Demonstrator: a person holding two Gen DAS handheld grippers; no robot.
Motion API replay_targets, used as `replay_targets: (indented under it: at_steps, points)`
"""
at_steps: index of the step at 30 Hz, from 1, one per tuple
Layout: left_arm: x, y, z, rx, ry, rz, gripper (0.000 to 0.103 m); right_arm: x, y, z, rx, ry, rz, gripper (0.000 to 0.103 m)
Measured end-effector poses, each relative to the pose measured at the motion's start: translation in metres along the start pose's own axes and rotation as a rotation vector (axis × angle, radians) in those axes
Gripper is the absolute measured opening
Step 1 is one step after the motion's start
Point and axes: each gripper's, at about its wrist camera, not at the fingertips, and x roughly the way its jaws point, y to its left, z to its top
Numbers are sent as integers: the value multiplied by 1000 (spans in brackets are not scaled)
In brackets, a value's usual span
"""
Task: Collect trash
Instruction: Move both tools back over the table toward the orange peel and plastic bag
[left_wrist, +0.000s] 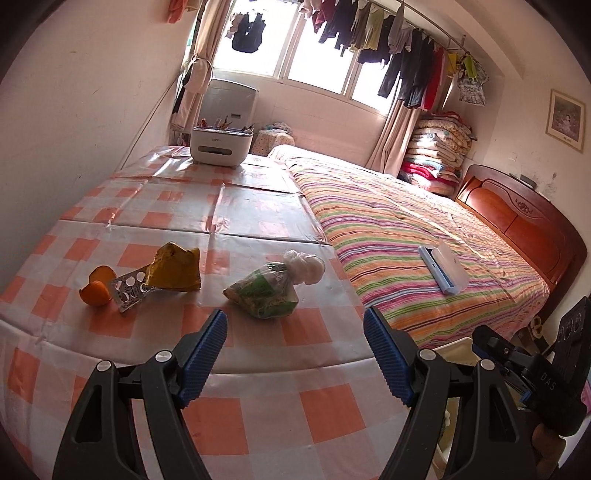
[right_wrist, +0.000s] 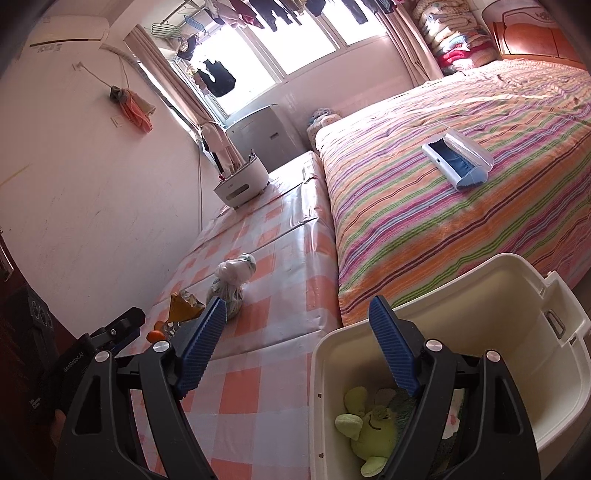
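Observation:
Trash lies on the orange-checked table (left_wrist: 258, 369): an orange peel (left_wrist: 98, 291), a silver blister pack (left_wrist: 131, 291), a crumpled yellow wrapper (left_wrist: 175, 271) and a knotted clear bag of green scraps (left_wrist: 264, 291). My left gripper (left_wrist: 295, 319) is open just short of that bag, with nothing between its blue pads. My right gripper (right_wrist: 297, 306) is also open and empty, above the gap between the table edge and a cream bin (right_wrist: 517, 295). A green plush toy (right_wrist: 369, 424) lies in the bin. The right wrist view shows the bag (right_wrist: 231, 284), the wrapper (right_wrist: 183, 306) and the peel (right_wrist: 155, 334) at the left.
A white desk organiser (left_wrist: 221, 146) with pens stands at the table's far end. A bed with a striped cover (left_wrist: 406, 240) adjoins the table on the right, with a white-and-blue case (left_wrist: 443, 273) on it. A wall runs along the table's left side.

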Motion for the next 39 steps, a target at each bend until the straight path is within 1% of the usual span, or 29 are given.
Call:
replay_targets:
  at_steps: [7,14,17,23,26,31,39]
  points:
    - [-7,55,6,-74,-5,81,74,23,23,-3,-23,43,32,78]
    - [-12,106,7,-107,9,175,74,50,48,-6,-56,92,61,82]
    - [-13,125,5,-120,25,197,74,64,59,-7,-72,114,71,82]
    - [-12,152,2,-149,58,192,74,93,83,-7,-128,167,87,82]
    - [-9,161,3,-140,65,193,74,111,93,-7,-149,196,95,82]
    - [3,168,5,-104,80,193,74,136,108,-7,-173,230,100,82]
    - [19,177,7,-132,92,168,74,174,123,-2,-201,273,83,82]
